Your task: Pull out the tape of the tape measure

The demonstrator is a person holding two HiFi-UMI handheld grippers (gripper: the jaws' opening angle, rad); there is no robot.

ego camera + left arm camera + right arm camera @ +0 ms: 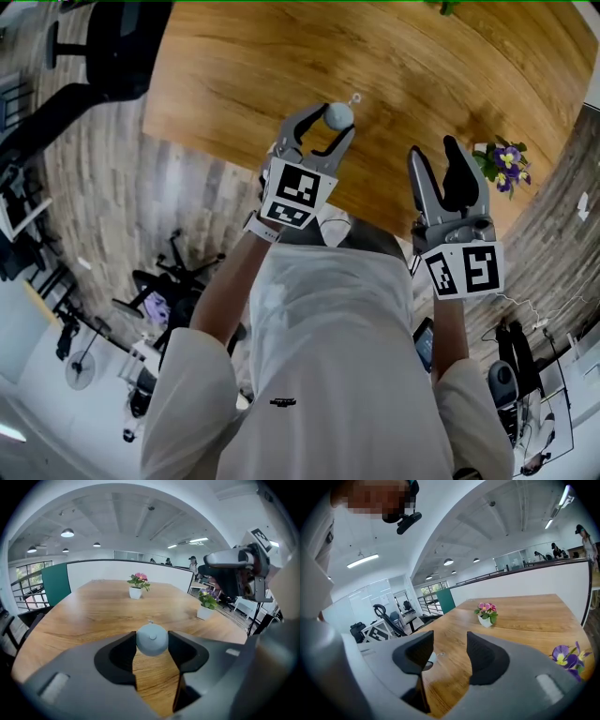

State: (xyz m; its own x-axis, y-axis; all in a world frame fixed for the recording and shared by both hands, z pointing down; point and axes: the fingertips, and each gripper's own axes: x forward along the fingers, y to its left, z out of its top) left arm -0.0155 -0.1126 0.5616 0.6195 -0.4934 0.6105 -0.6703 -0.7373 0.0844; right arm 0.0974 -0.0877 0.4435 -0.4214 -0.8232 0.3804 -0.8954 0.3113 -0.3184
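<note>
A small round grey tape measure (337, 114) is held above the wooden table (394, 56), between the pads of my left gripper (332, 122), which is shut on its sides. In the left gripper view the grey case (152, 639) fills the gap between the jaws, and a small metal ring (150, 621) sticks out at its far side. My right gripper (437, 156) hangs to the right of it, open with nothing between its jaws. In the right gripper view (450, 641) a pale sliver of the case (432, 658) shows past the left jaw.
A white pot of purple flowers (504, 161) stands on the table close to the right gripper. A pot of pink flowers (137, 585) stands farther along the table. Office chairs (173, 281) stand on the floor at the left.
</note>
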